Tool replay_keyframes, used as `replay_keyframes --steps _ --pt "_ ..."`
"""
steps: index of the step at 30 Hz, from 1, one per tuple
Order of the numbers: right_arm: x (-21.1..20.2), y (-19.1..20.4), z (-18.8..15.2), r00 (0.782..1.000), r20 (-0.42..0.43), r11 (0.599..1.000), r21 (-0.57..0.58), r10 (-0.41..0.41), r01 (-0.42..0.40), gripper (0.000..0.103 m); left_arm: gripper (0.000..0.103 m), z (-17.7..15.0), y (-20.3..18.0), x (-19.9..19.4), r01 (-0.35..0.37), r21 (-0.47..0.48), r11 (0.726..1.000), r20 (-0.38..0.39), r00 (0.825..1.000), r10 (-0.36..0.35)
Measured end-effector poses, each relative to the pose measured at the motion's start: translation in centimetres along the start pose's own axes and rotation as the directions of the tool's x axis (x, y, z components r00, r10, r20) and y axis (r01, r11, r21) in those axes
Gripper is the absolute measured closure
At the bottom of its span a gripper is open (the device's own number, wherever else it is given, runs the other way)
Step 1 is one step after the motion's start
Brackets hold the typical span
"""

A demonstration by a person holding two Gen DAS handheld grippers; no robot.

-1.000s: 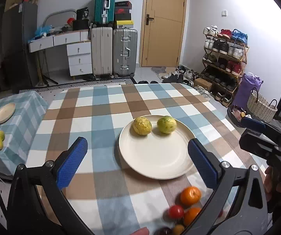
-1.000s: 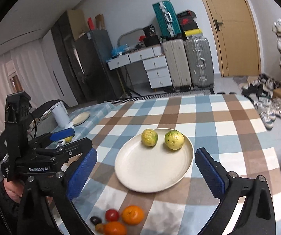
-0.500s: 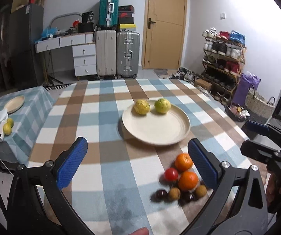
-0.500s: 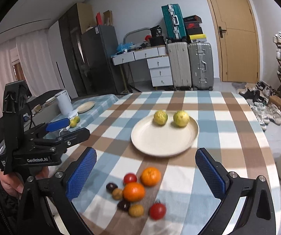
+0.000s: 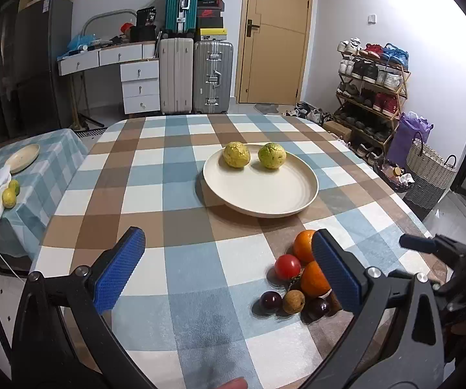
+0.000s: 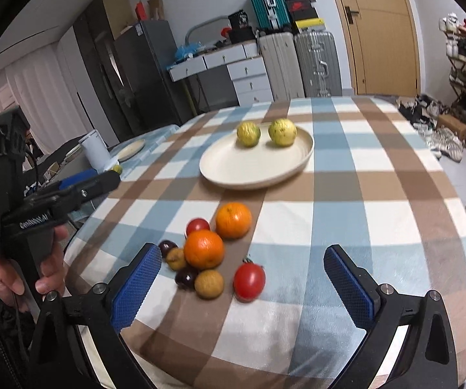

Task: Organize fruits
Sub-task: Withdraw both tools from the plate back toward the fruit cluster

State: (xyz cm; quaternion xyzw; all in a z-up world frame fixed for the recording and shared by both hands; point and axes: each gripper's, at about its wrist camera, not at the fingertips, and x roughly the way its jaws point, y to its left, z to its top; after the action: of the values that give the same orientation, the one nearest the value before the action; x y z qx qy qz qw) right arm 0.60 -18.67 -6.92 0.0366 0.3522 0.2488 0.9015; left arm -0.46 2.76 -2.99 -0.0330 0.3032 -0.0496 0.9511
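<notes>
Two yellow-green fruits point(image 5: 236, 159) sit side by side at the far rim of the cream plate point(image 5: 260, 191), centre of the left wrist frame. Remaining fruit is a tight cluster on the checked table point(image 5: 155, 194), nearer me than the plate: two oranges point(image 6: 203, 249), two red tomatoes point(image 6: 249, 280), dark plums point(image 6: 185, 277) and small brown round fruits point(image 6: 209, 283), several touching.

Left hand-held gripper point(image 5: 228, 270): jaws wide, nothing held, cluster at lower right of its frame, partly behind its right finger. Right hand-held gripper point(image 6: 245, 287): jaws wide, empty, cluster just ahead of and between its fingers. My guess is the next pick is from this pile.

Risks, as I judge them:
- Fruits touch, so closing on one may nudge its neighbours; round fruit could roll toward the near table edge.
- Tomato and plums look soft; a hard squeeze might bruise or split them.
- Right wrist view is slightly blurred, so aim is less certain.
- Both grippers stand close; they may collide over the pile.

Versus one second ago: both views have pulled back from the plate, which now sits higher and farther in frame, and the whole cluster is visible where only a part showed at the bottom edge. Jaws wide then and now.
</notes>
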Motion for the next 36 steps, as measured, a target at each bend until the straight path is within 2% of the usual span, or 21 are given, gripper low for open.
replay_keyframes --steps 7,9,11,15,20,25,27,29,31,36 --pt "2.3 -0.7 -1.2 0.998 -0.058 1.0 0.021 0.02 -0.019 0.002 0.001 -0.5 0.5 1.7 0.005 -0.012 1.0 -0.03 1.0 -0.005" --pt "2.8 -1.1 -1.5 0.997 -0.073 0.999 0.035 0.029 -0.026 0.008 0.001 -0.7 0.6 2.1 0.002 -0.012 1.0 -0.035 0.999 -0.003" --pt "3.3 -1.3 -1.7 0.995 -0.093 0.999 0.04 0.031 -0.028 0.02 0.001 -0.8 0.7 2.5 0.003 -0.016 1.0 -0.04 0.999 -0.004" --pt "3.8 -1.8 -1.9 0.993 -0.106 0.998 0.057 0.047 -0.041 0.023 0.001 -1.1 1.0 3.2 0.002 -0.022 1.0 -0.054 0.999 -0.003" --pt "4.0 -1.6 -1.9 0.991 -0.114 0.996 0.051 0.073 -0.068 0.04 0.001 -1.2 1.2 3.3 0.003 -0.026 1.0 -0.058 0.998 -0.004" --pt "4.3 -1.2 -1.9 0.988 -0.132 0.996 0.04 0.081 -0.076 0.049 0.001 -1.2 1.3 3.3 -0.007 -0.018 1.0 -0.054 0.999 0.006" --pt "4.3 -1.4 -1.9 0.987 -0.132 0.995 0.049 0.093 -0.087 0.056 0.001 -1.1 1.4 3.2 -0.007 -0.02 1.0 -0.05 0.999 0.006" --pt "4.2 -1.5 -1.9 0.984 -0.133 0.992 0.059 0.118 -0.111 0.071 0.001 -0.9 1.6 3.2 -0.014 -0.021 1.0 -0.047 0.999 0.013" --pt "4.3 -1.5 -2.0 0.982 -0.141 0.991 0.061 0.124 -0.116 0.075 0.001 -0.8 1.7 3.2 -0.019 -0.025 1.0 -0.046 0.999 0.018" --pt "4.4 -1.2 -2.0 0.979 -0.158 0.991 0.056 0.127 -0.12 0.076 0.001 -0.7 2.2 3.1 -0.026 -0.036 0.999 -0.05 0.998 0.024"
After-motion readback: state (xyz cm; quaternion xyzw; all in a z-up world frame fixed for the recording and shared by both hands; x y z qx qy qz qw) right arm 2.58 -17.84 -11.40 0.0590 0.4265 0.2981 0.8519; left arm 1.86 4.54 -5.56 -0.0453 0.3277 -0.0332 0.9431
